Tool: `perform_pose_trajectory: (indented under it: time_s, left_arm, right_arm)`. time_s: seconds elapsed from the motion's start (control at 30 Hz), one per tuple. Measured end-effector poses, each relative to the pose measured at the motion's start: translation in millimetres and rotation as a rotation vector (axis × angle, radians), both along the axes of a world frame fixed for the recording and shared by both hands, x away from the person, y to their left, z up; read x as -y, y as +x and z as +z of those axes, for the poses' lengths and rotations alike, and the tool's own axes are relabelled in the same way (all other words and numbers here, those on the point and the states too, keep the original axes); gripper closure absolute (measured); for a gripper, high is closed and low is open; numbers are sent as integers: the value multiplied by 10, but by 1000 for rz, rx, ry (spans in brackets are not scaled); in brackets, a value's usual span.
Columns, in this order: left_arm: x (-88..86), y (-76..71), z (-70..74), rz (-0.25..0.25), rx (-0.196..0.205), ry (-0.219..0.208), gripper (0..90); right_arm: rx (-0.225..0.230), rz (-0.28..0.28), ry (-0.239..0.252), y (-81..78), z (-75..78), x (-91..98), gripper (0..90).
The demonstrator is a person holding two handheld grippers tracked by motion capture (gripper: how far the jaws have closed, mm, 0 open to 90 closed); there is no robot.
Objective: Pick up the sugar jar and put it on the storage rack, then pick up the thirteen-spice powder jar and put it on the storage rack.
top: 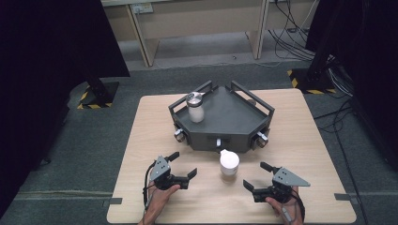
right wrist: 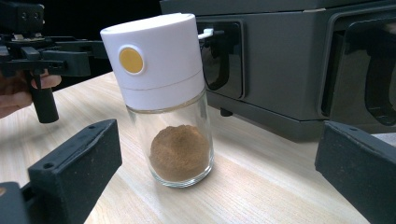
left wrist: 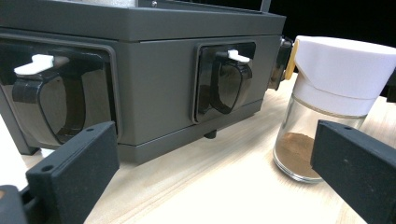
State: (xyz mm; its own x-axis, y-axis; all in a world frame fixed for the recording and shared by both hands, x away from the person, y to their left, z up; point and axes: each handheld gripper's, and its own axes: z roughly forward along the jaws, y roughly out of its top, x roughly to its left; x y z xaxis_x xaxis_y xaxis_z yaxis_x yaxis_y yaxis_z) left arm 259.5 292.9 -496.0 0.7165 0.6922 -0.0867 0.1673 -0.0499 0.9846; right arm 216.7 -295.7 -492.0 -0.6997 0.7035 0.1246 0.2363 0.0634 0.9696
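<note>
Both claws, left gripper (top: pixel 184 165) and right gripper (top: pixel 253 176), gape empty; spice jar (top: pixel 229 164) stands upright between them, slightly nearer the right, before grey tray (top: pixel 234 112).

Left gripper (left wrist: pixel 210 186) jaws apart; spice jar (left wrist: pixel 327 107) standing beside dark grey rack (left wrist: pixel 159 70) on table (left wrist: pixel 224 186).

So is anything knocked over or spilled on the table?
No, nothing stands out. The white-capped spice jar stands upright on the table, powder inside. The other jar stands upright on the grey rack. No spill shows.
</note>
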Motion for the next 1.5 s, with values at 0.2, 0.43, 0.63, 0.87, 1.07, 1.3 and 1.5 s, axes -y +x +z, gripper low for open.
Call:
perform_pose_trajectory:
  time_s: [0.2, 0.43, 0.63, 0.87, 1.07, 1.3, 1.5]
  left_arm:
    - [-2, -2, 2, 2, 1, 0, 7]
    - [-15, -9, -1, 11, 4, -5, 9]
    - [1, 3, 4, 5, 5, 3, 9]
    - [-5, 8, 1, 4, 5, 0, 9]
    - [-14, 10, -5, 12, 3, 0, 9]
    - [-30, -7, -9, 19, 5, -5, 9]
    - [-39, -15, -12, 22, 6, -6, 9]
  right_arm:
    - [0, -1, 0, -4, 0, 0, 8]
    - [3, 2, -2, -7, 4, -5, 8]
    - [-1, -5, 1, -11, 0, 6, 8]
    - [6, -4, -7, -41, 5, -3, 8]
    - [3, -11, -3, -45, 2, 8, 8]
    - [9, -6, -8, -49, 4, -3, 8]
    - [14, 5, -13, -51, 6, -16, 8]
